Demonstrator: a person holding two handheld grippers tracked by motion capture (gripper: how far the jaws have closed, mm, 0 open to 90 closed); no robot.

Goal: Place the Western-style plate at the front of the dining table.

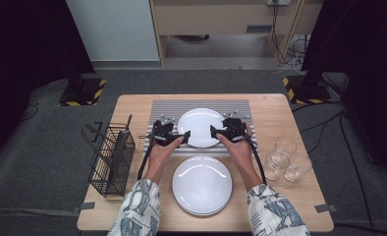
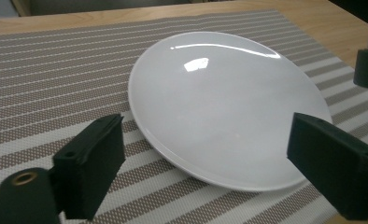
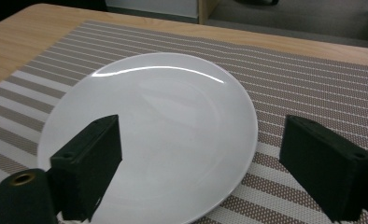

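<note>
The plate [image 1: 200,127] lies flat on the striped mat [image 1: 162,107], near the far edge of the worktop [image 1: 270,105]. The left tool [image 1: 174,138] is at the plate's left rim and the right tool [image 1: 222,132] is at its right rim. Both tools are wide open. In the left gripper view and the right gripper view the black jaws stand apart with nothing pinched between them. The plate rests on its own.

I think the plate is in a good spot, but a few things can go wrong from here. The tools are very close to the rim. If a hand swings sideways as it leaves, a jaw can bump the plate and push it across the mat. A hard bump can slide it toward the far edge.

A stack of plates [image 1: 202,185] sits just behind the hands, near the front edge. If a hand drops down too fast to grab the next one, a jaw can hit the top plate and chip it.

Three glasses [image 1: 286,160] stand by the right edge, near the right arm. The cable [image 1: 257,160] hanging from the right tool can catch one and tip it over. On the left, a wire basket [image 1: 112,160] is close to the other arm, and a sleeve can snag on it.
</note>
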